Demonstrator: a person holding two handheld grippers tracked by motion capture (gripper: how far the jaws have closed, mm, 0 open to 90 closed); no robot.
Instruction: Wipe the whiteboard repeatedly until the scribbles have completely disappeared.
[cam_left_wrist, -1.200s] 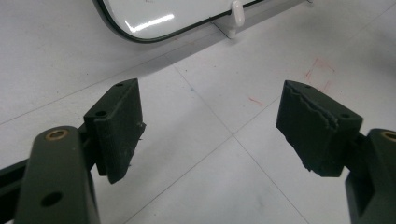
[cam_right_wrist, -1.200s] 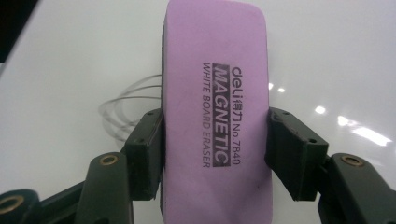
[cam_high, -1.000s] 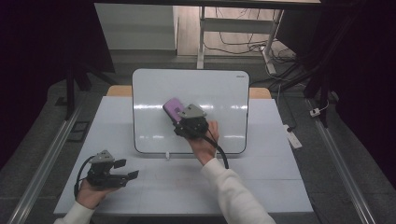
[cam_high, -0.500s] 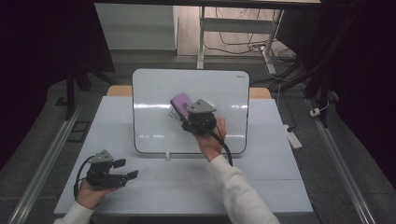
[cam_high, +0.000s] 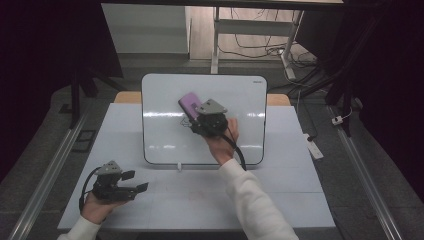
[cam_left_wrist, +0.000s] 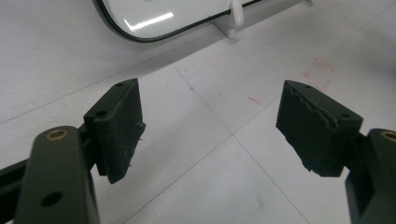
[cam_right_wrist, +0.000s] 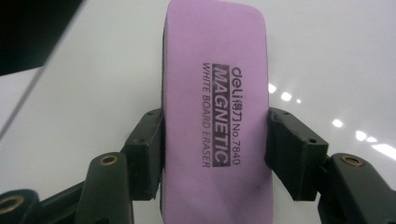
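A purple whiteboard eraser (cam_right_wrist: 215, 70), printed "MAGNETIC WHITE BOARD ERASER", sits between the jaws of my right gripper (cam_right_wrist: 215, 149), whose pads press on its two long sides. Seen from the high view, that eraser (cam_high: 189, 104) lies against the upper middle of the propped-up whiteboard (cam_high: 240, 100), with my right gripper (cam_high: 196, 114) just below and to the right of it. A dark scribble (cam_high: 185, 122) shows on the board beside the gripper. My left gripper (cam_high: 136, 181) rests low over the table's front left, open. Nothing lies between its jaws (cam_left_wrist: 212, 100), only bare table.
The whiteboard's lower corner (cam_left_wrist: 154, 23) and a small white stand foot (cam_left_wrist: 236, 11) lie ahead of the left gripper. Metal rails (cam_high: 50, 165) run along both sides of the white table (cam_high: 280, 200). A white power strip (cam_high: 314, 147) lies off the table's right edge.
My right gripper has carried the eraser up the whiteboard and slightly to the right. The left gripper has kept still.
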